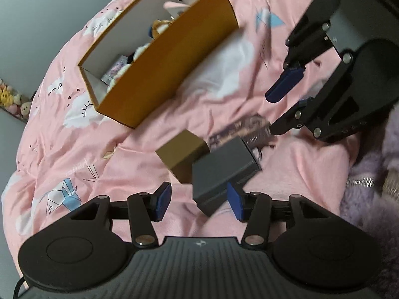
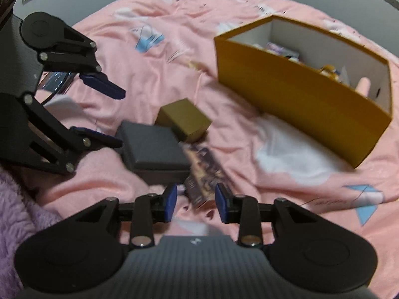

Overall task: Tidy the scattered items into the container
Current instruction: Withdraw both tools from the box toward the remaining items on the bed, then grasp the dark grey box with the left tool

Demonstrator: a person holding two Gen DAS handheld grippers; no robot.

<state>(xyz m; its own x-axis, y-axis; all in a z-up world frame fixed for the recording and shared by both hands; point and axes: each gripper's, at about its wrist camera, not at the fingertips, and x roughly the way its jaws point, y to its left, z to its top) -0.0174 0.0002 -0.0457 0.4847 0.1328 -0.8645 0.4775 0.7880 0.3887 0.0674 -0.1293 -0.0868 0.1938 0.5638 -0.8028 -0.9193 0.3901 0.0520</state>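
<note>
Pink cotton bedding, rumpled and printed with paper cranes, carries an orange cardboard container. Near it huddle a matte grey box, a gold carton and a glossy printed packet. Left gripper and right gripper both hover part-open, gripping nothing.

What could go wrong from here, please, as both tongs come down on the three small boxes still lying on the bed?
1. The grey box, gold box and printed box touch, so lifting one may drag another.
2. The left tongs and right tongs are close together and could collide.
3. The soft quilt may let a box tip away from the pads.
</note>
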